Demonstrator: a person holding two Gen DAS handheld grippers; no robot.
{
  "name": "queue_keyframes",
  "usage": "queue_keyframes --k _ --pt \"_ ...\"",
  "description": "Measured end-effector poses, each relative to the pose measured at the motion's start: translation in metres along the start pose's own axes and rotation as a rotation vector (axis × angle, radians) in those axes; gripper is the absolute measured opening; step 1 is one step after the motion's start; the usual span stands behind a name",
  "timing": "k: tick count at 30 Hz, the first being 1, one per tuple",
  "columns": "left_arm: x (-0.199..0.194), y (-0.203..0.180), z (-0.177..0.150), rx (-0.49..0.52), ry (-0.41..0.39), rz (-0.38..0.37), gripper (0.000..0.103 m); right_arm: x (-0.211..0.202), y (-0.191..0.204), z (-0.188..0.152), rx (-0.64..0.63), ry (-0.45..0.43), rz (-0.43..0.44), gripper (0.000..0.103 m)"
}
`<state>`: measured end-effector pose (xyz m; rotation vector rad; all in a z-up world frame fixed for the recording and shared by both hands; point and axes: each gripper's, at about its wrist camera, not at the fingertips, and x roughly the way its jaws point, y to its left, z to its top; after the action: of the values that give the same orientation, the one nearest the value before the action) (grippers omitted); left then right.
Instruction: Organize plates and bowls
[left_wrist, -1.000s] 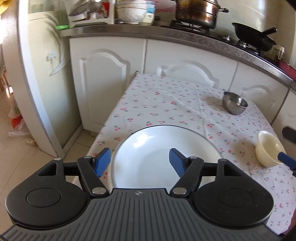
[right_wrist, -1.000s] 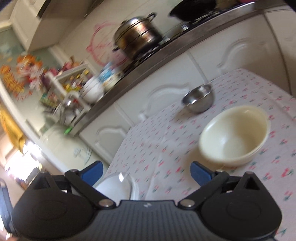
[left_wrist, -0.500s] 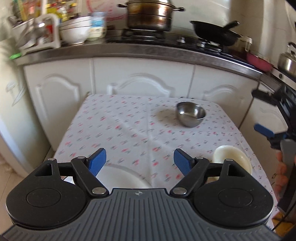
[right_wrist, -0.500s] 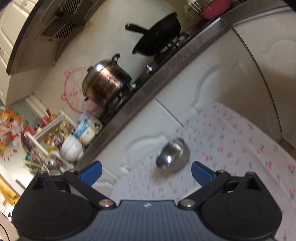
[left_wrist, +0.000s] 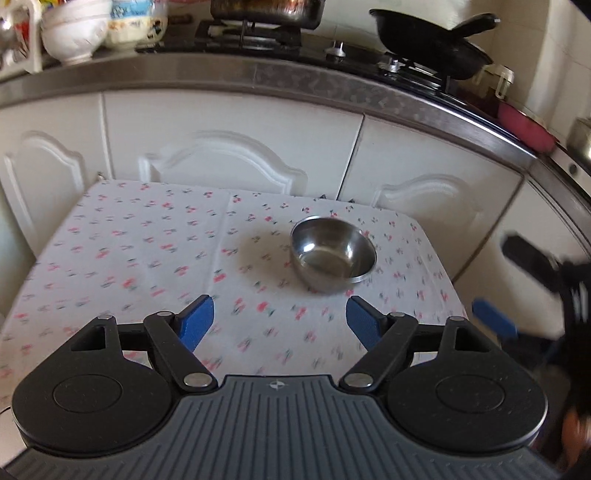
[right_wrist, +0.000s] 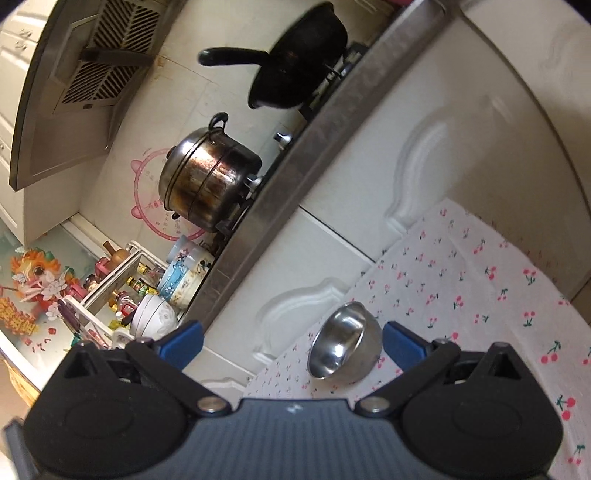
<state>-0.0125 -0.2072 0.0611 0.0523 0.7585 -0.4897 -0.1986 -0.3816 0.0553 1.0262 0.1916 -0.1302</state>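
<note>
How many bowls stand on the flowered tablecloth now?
1. A steel bowl stands on the tablecloth, toward the far right side, near the cabinets. More may be hidden below the gripper bodies or outside both views.

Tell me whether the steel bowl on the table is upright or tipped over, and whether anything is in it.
Upright and empty: the steel bowl sits on its base on the floral tablecloth, rim up, with only bare shiny metal inside.
</note>
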Motion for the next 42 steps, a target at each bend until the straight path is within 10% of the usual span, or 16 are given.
queue_keyframes --k 16,24,42 --pt "0.127 -0.038 0.024 -0.041 0.042 0.067 0.060 0.020 -0.031 0.001 0.074 0.074 0.040 0.102" --pt "0.157 -0.041 0.022 0.002 0.079 0.099 0.011 0.026 -0.033 -0.004 0.096 0.106 0.050 0.102" --pt "0.124 -0.054 -0.008 0.144 0.195 -0.028 0.007 0.032 -0.045 -0.006 0.137 0.145 0.011 0.102"
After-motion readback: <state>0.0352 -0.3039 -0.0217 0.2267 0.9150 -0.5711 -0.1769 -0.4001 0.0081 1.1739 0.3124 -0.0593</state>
